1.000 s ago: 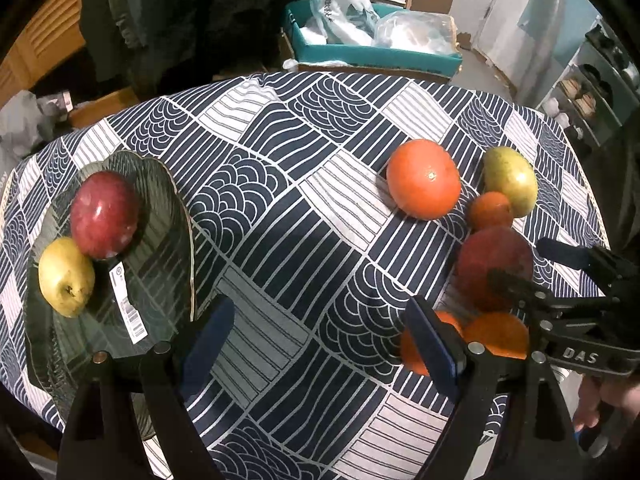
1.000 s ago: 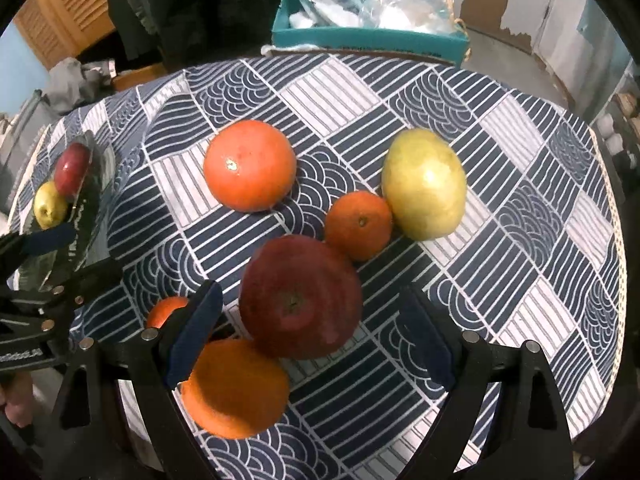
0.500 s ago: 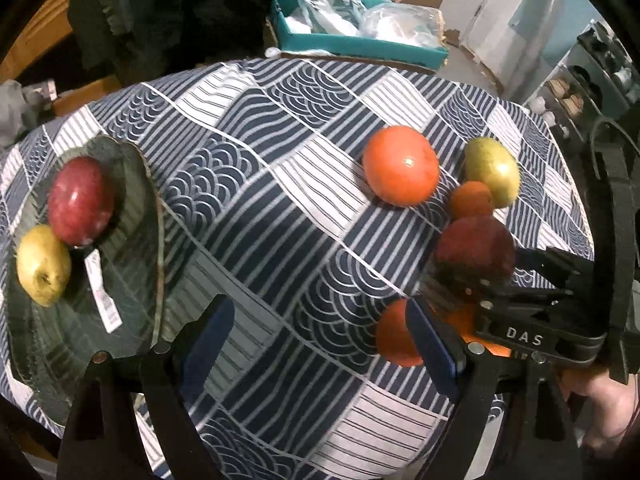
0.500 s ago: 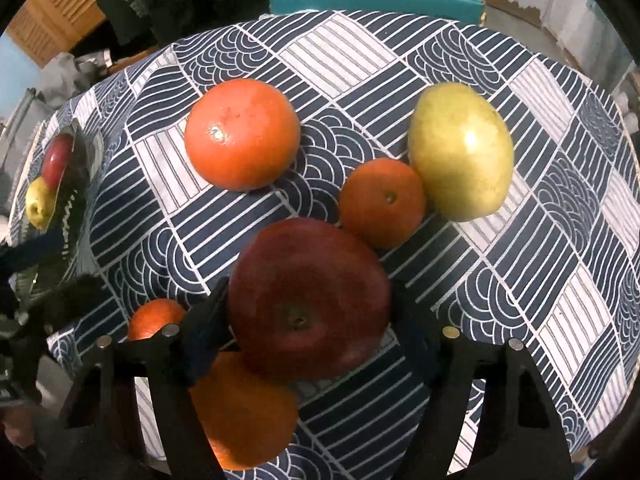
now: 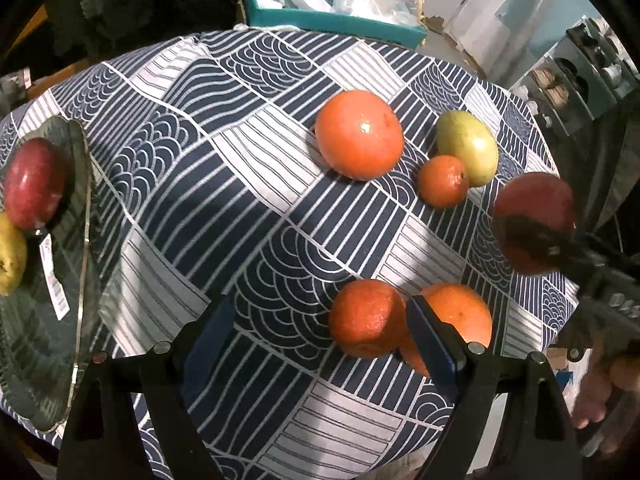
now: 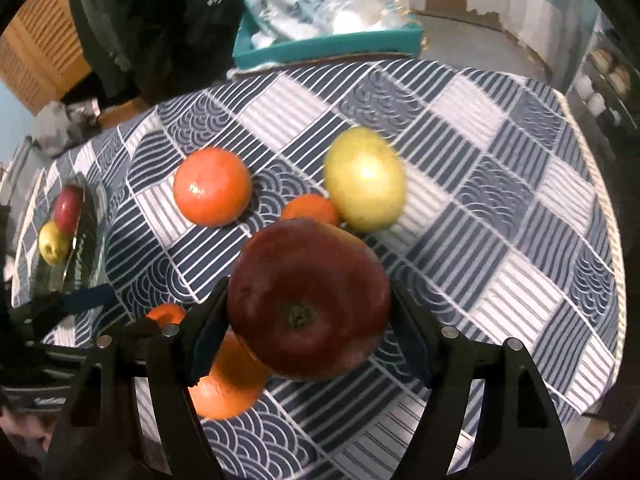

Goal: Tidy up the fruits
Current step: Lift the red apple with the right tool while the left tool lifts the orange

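My right gripper point(image 6: 308, 322) is shut on a dark red apple point(image 6: 308, 300), and the pads press both its sides as it hangs above the cloth. The same apple point(image 5: 534, 220) shows at the right of the left wrist view. My left gripper point(image 5: 318, 332) is open and empty above the tablecloth, its right finger beside a tangerine point(image 5: 366, 318) and an orange point(image 5: 460, 312). On the cloth lie a big orange point(image 5: 359, 135), a yellow-green pear point(image 5: 466, 148) and a small tangerine point(image 5: 443, 181). The dark glass plate point(image 5: 52, 320) at the left holds a red apple point(image 5: 34, 182) and a yellow pear point(image 5: 10, 252).
A teal box point(image 5: 332, 20) with plastic bags stands behind the table. Shelves point(image 5: 580, 68) are at the far right. The round table's edge point(image 6: 612, 240) runs close on the right. A person's hand point(image 5: 612, 380) holds the right gripper.
My right gripper closed on the dark red apple and lifted it off the cloth. My left gripper drifted right, toward the two oranges near the front edge.
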`<action>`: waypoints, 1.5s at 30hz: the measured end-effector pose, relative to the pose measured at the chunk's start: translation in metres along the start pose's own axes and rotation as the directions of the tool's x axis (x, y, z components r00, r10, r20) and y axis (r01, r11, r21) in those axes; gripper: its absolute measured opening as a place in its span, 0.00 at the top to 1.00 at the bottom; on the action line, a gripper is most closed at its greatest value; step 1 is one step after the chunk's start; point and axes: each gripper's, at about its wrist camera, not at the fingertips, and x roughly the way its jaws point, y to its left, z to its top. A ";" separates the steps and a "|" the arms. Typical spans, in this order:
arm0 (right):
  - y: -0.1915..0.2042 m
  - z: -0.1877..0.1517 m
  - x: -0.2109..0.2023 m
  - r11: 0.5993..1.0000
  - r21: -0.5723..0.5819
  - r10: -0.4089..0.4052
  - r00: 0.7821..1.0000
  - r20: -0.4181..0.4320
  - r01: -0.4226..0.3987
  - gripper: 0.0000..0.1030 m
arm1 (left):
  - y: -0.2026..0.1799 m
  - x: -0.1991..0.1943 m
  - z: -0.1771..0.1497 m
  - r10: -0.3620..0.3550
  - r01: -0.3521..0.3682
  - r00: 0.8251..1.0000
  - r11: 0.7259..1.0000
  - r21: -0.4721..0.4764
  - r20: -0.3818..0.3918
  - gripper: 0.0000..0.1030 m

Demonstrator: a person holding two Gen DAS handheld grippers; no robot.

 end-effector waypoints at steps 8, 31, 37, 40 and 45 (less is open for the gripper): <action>-0.007 -0.002 -0.024 1.000 0.019 -0.001 1.000 0.030 0.000 0.26 | -0.004 0.009 -0.005 -0.058 0.058 0.998 0.998 -0.002 -0.018 0.26; 0.001 -0.001 -0.047 1.000 -0.024 -0.011 0.994 0.107 0.014 0.26 | -0.021 -0.029 -0.002 0.033 -0.048 0.988 0.994 0.103 0.149 0.59; 0.007 0.002 -0.065 0.998 -0.053 -0.031 0.986 0.165 0.040 0.26 | -0.023 -0.060 0.004 0.056 -0.085 0.970 0.990 0.116 0.237 0.59; 0.011 0.003 -0.073 0.996 -0.069 -0.038 0.981 0.189 0.052 0.26 | -0.024 -0.075 0.005 0.053 -0.085 0.963 0.990 0.111 0.264 0.59; 0.022 0.005 -0.090 0.992 -0.106 -0.044 0.969 0.243 0.072 0.26 | -0.029 -0.102 0.005 0.044 -0.086 0.944 0.989 0.117 0.326 0.59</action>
